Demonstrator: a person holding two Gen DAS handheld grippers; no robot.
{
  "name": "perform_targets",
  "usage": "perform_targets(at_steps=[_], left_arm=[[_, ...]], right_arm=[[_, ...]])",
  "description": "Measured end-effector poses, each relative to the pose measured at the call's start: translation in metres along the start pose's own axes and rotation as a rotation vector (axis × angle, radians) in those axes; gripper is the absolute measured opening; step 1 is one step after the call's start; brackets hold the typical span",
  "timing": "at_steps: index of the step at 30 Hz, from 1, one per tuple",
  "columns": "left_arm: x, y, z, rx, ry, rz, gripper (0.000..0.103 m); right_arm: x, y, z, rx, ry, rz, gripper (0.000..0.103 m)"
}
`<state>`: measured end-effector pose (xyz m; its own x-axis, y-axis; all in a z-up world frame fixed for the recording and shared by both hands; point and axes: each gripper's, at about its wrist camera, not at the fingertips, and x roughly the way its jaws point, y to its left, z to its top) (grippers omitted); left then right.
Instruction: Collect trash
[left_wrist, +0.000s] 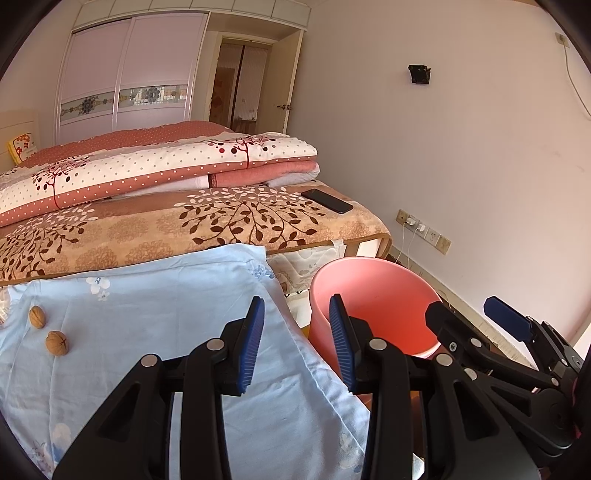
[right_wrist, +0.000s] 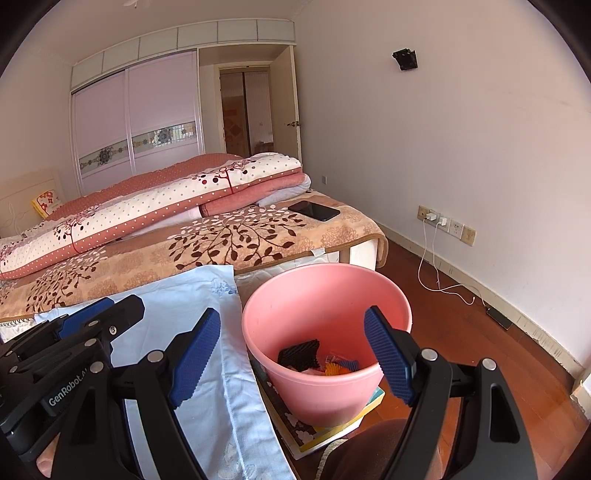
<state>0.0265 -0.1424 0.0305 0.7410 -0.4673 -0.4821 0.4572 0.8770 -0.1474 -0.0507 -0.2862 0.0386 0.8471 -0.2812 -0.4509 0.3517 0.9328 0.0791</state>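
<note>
Nearest the lens, the left gripper (left_wrist: 297, 339) hangs with its blue-padded jaws parted and nothing between them, poised over the right edge of a pale blue floral cloth (left_wrist: 155, 332) where it meets the pink bucket (left_wrist: 373, 295). The right gripper (right_wrist: 291, 354) also stands released, its jaws spread wide with no grip on anything; from its own camera one pad sits over the cloth and the other over the bucket's near rim. In the left view the right gripper appears just beside the bucket at the right edge. The trash still out consists of two walnuts (left_wrist: 47, 330) lying on the blue cloth, near each other but not touching, well to the left of both grippers. The bucket sits on a flat box or book with a yellow edge (right_wrist: 332, 424), just right of the cloth, and already holds a black ribbed piece (right_wrist: 299, 354) and some orange and pink scraps (right_wrist: 338, 367). Beyond the cloth is a bed with a tan leaf-print blanket (left_wrist: 184, 229), a folded red-and-white dotted quilt (left_wrist: 147, 170) on top, and a black phone (left_wrist: 327, 200) near the bed's right corner. Along the wall, chargers are plugged into sockets (right_wrist: 443, 221), with white cables trailing onto the wooden floor (right_wrist: 480, 350).
</note>
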Motion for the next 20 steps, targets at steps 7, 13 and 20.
perform_targets(at_steps=[7, 13, 20], left_arm=[[-0.0002, 0.0054, -0.0022, 0.001, 0.000, 0.007, 0.037], [0.0018, 0.0052, -0.0028, 0.008, 0.008, 0.016, 0.037], [0.0049, 0.0064, -0.0029, 0.002, 0.019, 0.019, 0.037]], right_arm=[[0.0009, 0.0001, -0.0016, -0.003, 0.001, 0.001, 0.079], [0.0028, 0.0003, -0.0014, -0.006, 0.003, 0.001, 0.079], [0.0044, 0.0000, -0.0025, -0.010, 0.006, 0.003, 0.079]])
